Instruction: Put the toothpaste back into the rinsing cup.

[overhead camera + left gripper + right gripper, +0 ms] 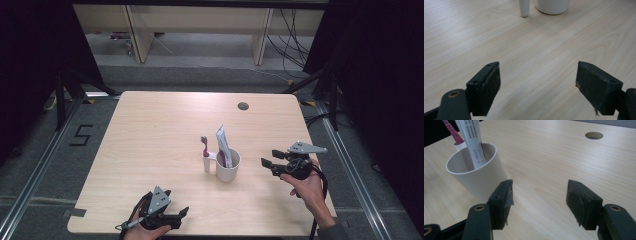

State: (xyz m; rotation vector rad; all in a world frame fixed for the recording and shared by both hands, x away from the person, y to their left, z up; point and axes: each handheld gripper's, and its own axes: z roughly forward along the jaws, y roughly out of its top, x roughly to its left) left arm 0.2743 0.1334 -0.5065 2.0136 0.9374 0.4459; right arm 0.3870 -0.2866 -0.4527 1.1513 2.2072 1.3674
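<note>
Worktop (150,130) of pale wood carries a white cup (228,167) near its middle, with a toothpaste tube (223,145) standing tilted inside and a pink toothbrush (204,145) upright in a small white holder (206,163) just beside the cup. The left hand-held gripper (175,215) rests at the near edge, jaws spread wide and empty. The right hand-held gripper (269,160) hovers near the cup's right side, jaws likewise parted, grasping nothing. A round cable hole (243,106) sits toward the far edge.

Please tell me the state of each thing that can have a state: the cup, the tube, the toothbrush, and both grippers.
White cup: upright, holds the tube.
Toothpaste tube: standing in the cup, leaning.
Pink toothbrush: upright in the cup's side holder.
Left gripper: open, empty.
Right gripper: open, empty, beside the cup.
</note>
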